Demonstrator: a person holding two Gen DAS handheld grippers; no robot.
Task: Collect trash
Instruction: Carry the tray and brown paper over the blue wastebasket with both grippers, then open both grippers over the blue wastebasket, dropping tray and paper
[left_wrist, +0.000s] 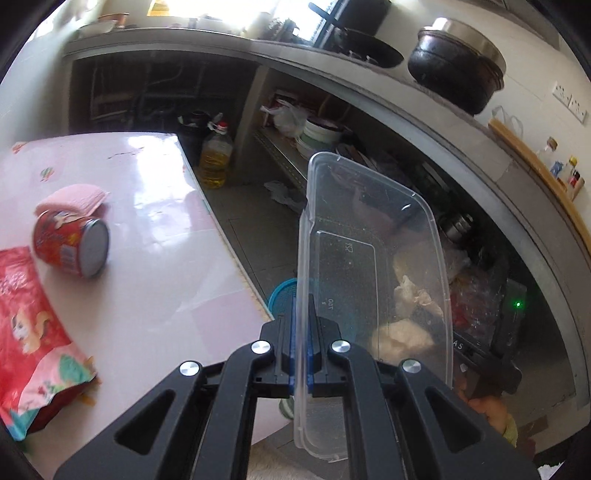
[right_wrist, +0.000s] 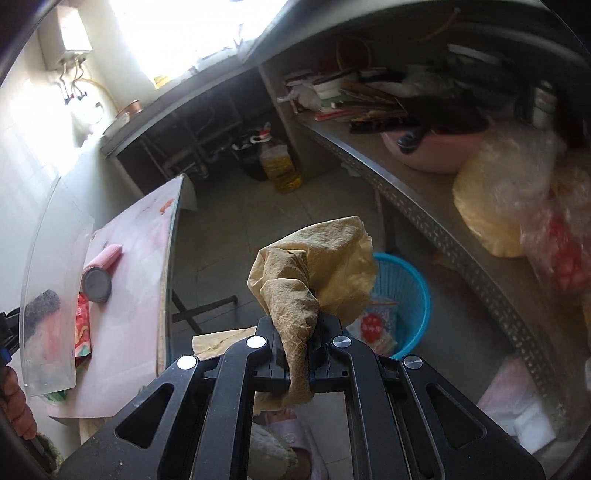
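Note:
My left gripper (left_wrist: 302, 314) is shut on the rim of a clear plastic food box (left_wrist: 373, 251), held on edge in the air past the table's edge. The same clear box (right_wrist: 51, 291) shows at the left of the right wrist view. My right gripper (right_wrist: 298, 314) is shut on a crumpled tan paper napkin (right_wrist: 317, 266), held above the floor. A blue plastic bin (right_wrist: 406, 291) with wrappers inside stands on the floor just beyond and right of the napkin; its rim, the blue bin (left_wrist: 282, 291), peeks out behind the box.
On the pink table (left_wrist: 155, 221) lie a red can (left_wrist: 72, 245) on its side, a pink cloth (left_wrist: 75, 197) and a red snack bag (left_wrist: 33, 332). A bottle of oil (right_wrist: 279, 162) stands on the floor. Cluttered shelves (right_wrist: 424, 192) run along the right.

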